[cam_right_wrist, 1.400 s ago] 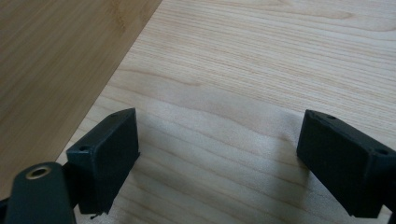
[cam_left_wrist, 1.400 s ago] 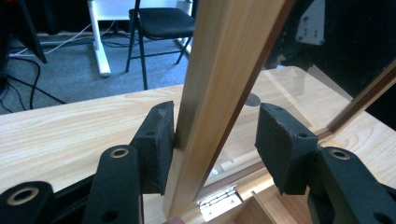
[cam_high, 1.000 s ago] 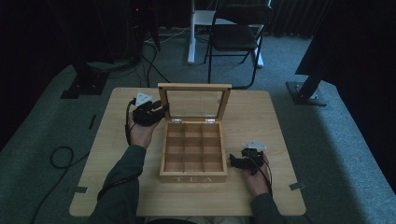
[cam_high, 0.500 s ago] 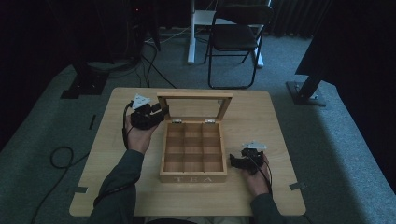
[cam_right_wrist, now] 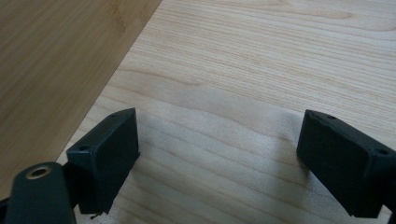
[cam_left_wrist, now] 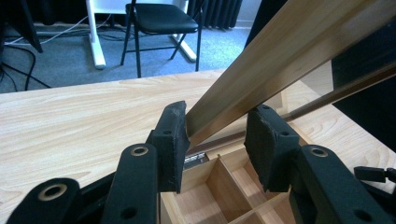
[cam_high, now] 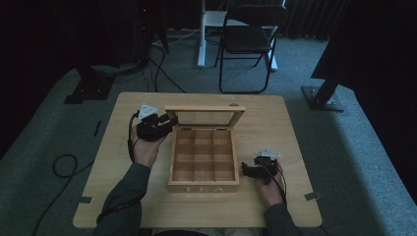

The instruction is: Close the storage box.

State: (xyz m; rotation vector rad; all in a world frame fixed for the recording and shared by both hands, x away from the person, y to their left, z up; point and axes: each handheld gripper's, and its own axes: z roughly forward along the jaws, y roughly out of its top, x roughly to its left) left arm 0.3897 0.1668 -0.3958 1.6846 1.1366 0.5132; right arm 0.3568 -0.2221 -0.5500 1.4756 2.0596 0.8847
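A wooden tea box (cam_high: 203, 188) with several bare compartments stands mid-table, its glass-paned lid (cam_high: 204, 109) raised at the back. My left gripper (cam_high: 167, 123) is shut on the lid's left frame corner. In the left gripper view the pale lid frame (cam_left_wrist: 280, 51) runs down between the two pads (cam_left_wrist: 175, 140), above the compartments (cam_left_wrist: 224, 186). My right gripper (cam_high: 248, 169) rests on the table just right of the box, open. Its jaws (cam_right_wrist: 217, 154) stand wide with only tabletop between them, and the box wall (cam_right_wrist: 56, 56) is at the left.
The light wooden table (cam_high: 290, 132) has bare room on both sides of the box. Behind it on the carpet stand a black folding chair (cam_high: 248, 39) and dark stand bases (cam_high: 322, 98). Cables (cam_high: 64, 164) lie on the floor at the left.
The lid's top edge has come lower, tilting toward the box, and the left gripper on it has moved with it. The right hand has stayed still.
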